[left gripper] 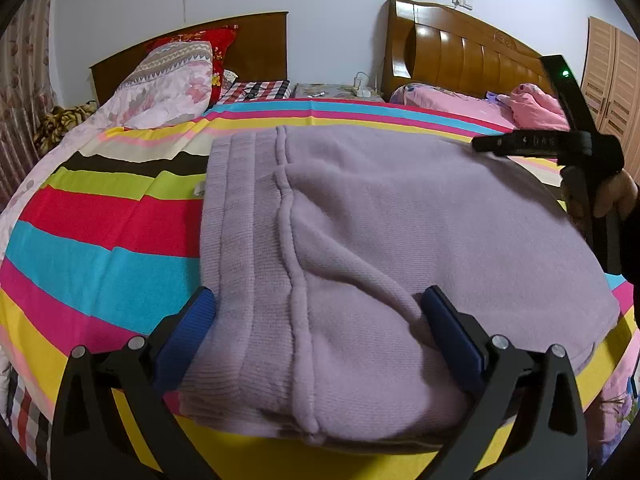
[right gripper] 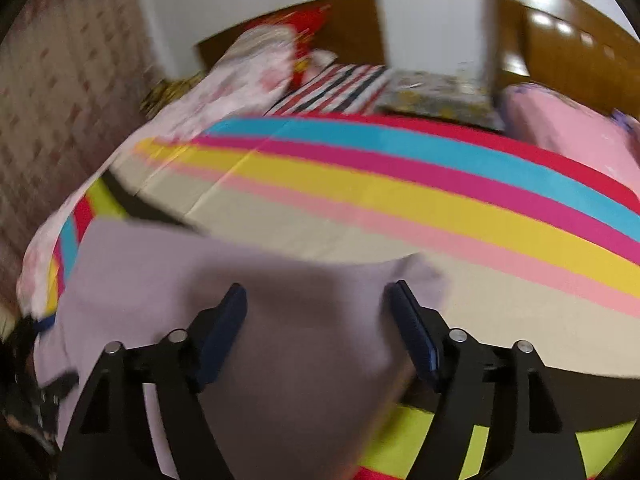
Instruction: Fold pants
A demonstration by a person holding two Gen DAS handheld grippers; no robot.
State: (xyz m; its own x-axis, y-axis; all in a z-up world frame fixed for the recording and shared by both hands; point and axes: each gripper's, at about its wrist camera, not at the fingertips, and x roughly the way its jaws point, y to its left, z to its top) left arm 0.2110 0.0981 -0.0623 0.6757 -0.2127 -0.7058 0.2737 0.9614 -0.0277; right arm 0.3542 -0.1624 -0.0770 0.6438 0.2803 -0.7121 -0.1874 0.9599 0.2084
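Lilac knit pants (left gripper: 380, 248) lie folded in a thick stack on the striped bedspread (left gripper: 100, 240), waistband ribbing toward the left. My left gripper (left gripper: 320, 312) is open, its blue-padded fingers (left gripper: 448, 328) straddling the near edge of the stack. The right gripper shows at the far right of the left wrist view (left gripper: 480, 145), held by a hand over the far right corner of the pants. In the blurred right wrist view the right gripper (right gripper: 318, 300) is open above the lilac fabric (right gripper: 200, 280), nothing between the pads.
Striped bedspread (right gripper: 440, 200) covers the bed. A floral quilt (left gripper: 168, 84) and red pillow lie at the back left, pink bedding (left gripper: 480, 104) at the back right before a wooden headboard (left gripper: 460, 52). A wardrobe (left gripper: 612, 76) stands far right.
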